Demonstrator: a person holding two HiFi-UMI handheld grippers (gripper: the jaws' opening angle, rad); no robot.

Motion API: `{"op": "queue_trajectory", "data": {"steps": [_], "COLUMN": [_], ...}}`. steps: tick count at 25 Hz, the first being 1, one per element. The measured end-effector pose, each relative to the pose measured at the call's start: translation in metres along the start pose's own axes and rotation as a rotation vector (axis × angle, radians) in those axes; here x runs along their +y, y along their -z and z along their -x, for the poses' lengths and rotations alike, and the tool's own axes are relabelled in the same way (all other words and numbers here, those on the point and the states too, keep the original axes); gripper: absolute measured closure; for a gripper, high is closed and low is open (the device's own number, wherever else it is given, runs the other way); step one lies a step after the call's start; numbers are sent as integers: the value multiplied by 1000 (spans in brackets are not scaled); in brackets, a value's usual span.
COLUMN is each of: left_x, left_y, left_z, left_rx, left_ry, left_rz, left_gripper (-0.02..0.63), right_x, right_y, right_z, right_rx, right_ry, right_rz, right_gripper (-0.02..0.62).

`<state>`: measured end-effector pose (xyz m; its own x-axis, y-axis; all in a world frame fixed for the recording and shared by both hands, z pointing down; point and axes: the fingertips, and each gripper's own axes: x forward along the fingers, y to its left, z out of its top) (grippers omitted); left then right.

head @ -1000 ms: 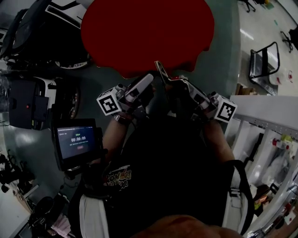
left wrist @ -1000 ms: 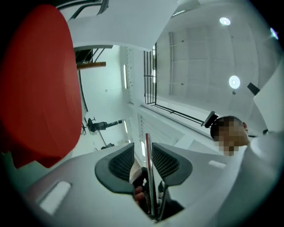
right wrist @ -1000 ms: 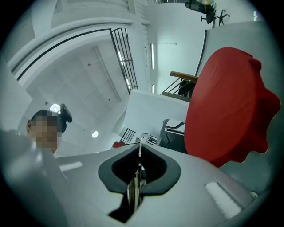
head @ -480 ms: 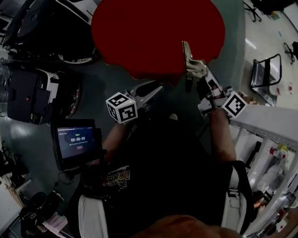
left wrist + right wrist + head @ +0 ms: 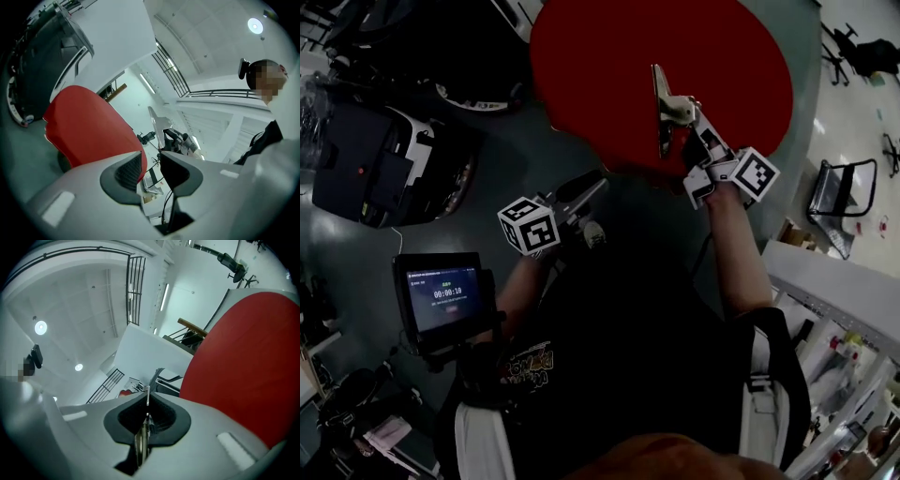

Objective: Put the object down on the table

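Metal strip (image 5: 659, 94) clamped in R tongs (image 5: 147, 417); L tongs (image 5: 150, 169) apart.

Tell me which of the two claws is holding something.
The right claw, shut on a thin flat object; the left claw is open and empty.

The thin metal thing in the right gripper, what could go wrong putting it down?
The thin metal piece is held edge-on in the right gripper, with the fingers shut on just its flat sides, so it might twist or slip out early. It also hangs close to the near rim of the red table. Released there, it could slide off onto the floor.
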<state>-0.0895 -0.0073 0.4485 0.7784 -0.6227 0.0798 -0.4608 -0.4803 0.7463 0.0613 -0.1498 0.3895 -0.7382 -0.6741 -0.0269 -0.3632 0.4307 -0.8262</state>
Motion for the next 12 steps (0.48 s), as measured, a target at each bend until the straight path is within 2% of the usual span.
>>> {"op": "queue_trajectory", "data": {"steps": [5, 8, 12], "left_x": [26, 32, 35], "left_y": [-4, -1, -13], "left_z": [21, 26, 23], "left_rx": [-36, -63, -98], "left_ry": [-76, -114, -160], "left_rz": [6, 25, 48], "left_gripper": [479, 479, 479], "right_x": [-65, -93, -134], "right_y": [21, 29, 12], "right_z": [-55, -87, -115], "right_rx": [65, 100, 125], "right_ry": [139, 129, 165], "right_rz": [-69, -103, -103], "right_gripper": [589, 589, 589]}}
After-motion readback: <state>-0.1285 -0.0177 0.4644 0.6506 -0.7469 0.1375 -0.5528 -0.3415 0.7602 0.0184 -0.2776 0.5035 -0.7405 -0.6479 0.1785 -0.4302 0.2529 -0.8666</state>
